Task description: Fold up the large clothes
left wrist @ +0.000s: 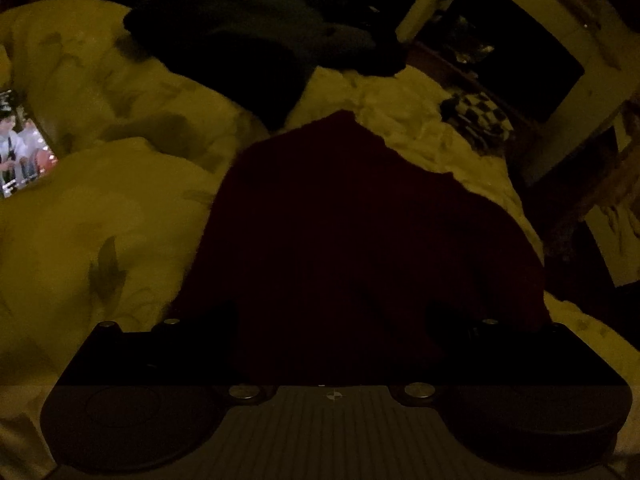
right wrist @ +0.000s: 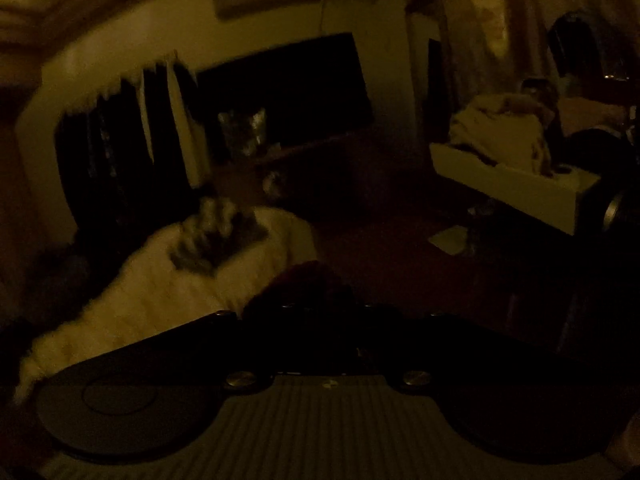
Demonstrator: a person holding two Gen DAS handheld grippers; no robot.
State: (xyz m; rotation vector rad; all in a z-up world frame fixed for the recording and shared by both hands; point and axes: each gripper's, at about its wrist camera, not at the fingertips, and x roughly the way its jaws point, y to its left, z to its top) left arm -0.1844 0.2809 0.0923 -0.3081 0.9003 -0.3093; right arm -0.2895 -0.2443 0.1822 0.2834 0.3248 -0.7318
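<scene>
A dark maroon garment (left wrist: 352,216) lies spread on a pale floral bedspread (left wrist: 100,208) in the dim left wrist view. My left gripper (left wrist: 332,320) sits low over the garment's near edge; its dark fingers (left wrist: 208,320) stand wide apart with the cloth between them. In the right wrist view a bunched piece of the maroon garment (right wrist: 304,284) rises right in front of my right gripper (right wrist: 320,308). The right fingers are lost in the dark, so I cannot tell how the jaws stand or if they hold it.
A dark heap of clothes (left wrist: 248,36) lies at the bed's far side. A lit phone screen (left wrist: 22,148) rests at the left. A checkered cloth (left wrist: 476,116) lies at the bed's right edge. A dark television (right wrist: 288,88), hanging clothes (right wrist: 120,140) and a white box (right wrist: 512,184) stand beyond.
</scene>
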